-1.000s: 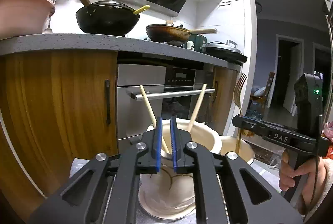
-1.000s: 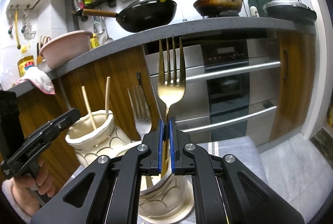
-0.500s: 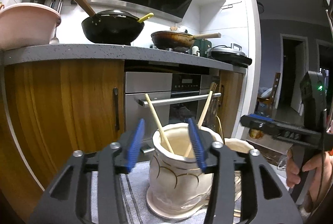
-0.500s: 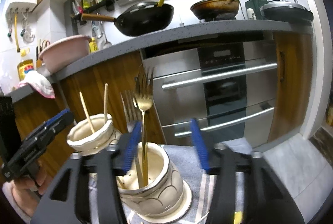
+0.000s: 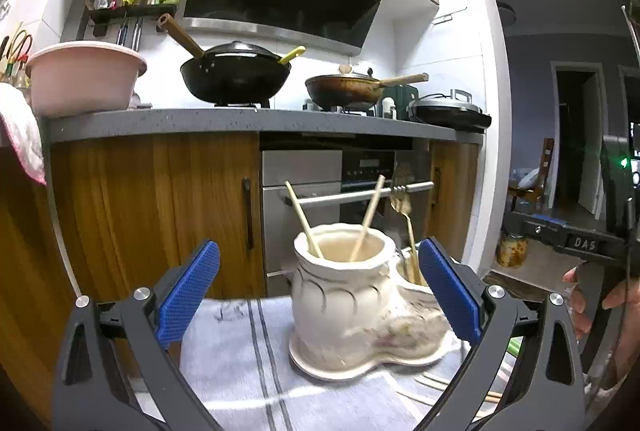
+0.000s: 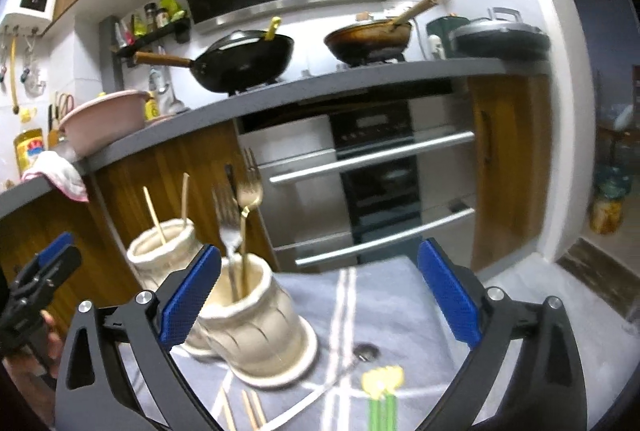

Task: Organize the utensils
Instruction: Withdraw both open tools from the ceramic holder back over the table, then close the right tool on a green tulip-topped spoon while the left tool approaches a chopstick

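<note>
A cream double-pot ceramic holder (image 5: 344, 303) stands on a grey striped cloth (image 5: 240, 359). Its near pot in the left wrist view holds two wooden chopsticks (image 5: 370, 217). Its other pot (image 6: 256, 319) holds a gold fork (image 6: 249, 193) and a silver fork (image 6: 226, 219), tines up. My left gripper (image 5: 318, 291) is open and empty, with the holder seen between its fingers. My right gripper (image 6: 318, 293) is open and empty, to the right of the holder. Loose chopsticks (image 6: 244, 411) lie on the cloth in front of the holder.
Behind the cloth are wooden cabinets (image 5: 160, 215) and an oven (image 6: 372, 191) under a grey counter (image 5: 240, 119) with pans and a pink basin (image 5: 84, 75). The cloth's yellow flower print (image 6: 382, 381) and a small dark round thing (image 6: 366, 351) lie between the right fingers.
Both grippers opened: the right let go of the gold fork, which now stands in the pot, and the left opened from shut. Both pulled back from the holder.
</note>
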A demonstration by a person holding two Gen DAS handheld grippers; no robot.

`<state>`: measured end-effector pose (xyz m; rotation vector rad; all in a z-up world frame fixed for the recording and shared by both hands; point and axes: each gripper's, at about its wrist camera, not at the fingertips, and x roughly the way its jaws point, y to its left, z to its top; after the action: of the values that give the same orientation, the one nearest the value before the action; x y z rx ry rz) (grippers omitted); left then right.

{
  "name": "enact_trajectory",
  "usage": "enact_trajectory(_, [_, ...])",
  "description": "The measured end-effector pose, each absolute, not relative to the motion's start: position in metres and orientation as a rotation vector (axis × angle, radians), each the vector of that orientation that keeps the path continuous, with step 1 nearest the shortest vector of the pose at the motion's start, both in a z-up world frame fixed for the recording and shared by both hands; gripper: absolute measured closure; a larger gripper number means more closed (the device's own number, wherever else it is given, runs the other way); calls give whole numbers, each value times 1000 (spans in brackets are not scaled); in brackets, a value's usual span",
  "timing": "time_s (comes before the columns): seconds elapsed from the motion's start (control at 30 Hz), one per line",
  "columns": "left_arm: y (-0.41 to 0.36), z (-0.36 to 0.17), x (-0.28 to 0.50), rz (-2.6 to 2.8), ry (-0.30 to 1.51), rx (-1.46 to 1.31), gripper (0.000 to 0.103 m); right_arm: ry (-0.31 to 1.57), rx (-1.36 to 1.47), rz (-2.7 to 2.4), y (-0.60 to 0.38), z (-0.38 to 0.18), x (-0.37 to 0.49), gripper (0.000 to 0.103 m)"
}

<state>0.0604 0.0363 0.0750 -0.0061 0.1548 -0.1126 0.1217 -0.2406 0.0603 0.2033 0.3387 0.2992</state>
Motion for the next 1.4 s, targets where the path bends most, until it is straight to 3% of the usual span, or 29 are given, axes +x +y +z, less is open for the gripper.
enact_trajectory(0.4, [8,46,29,-124,308,1,5,408,196,233,-276,29,84,5])
enact_trajectory(1.1, [-88,-34,43,10,703,55,6,502,153,227,-288,-1,78,5])
enact_trajectory(1.4, [-107,-49,57,3,796,77,25,546,134,215,-288,-5,85,5])
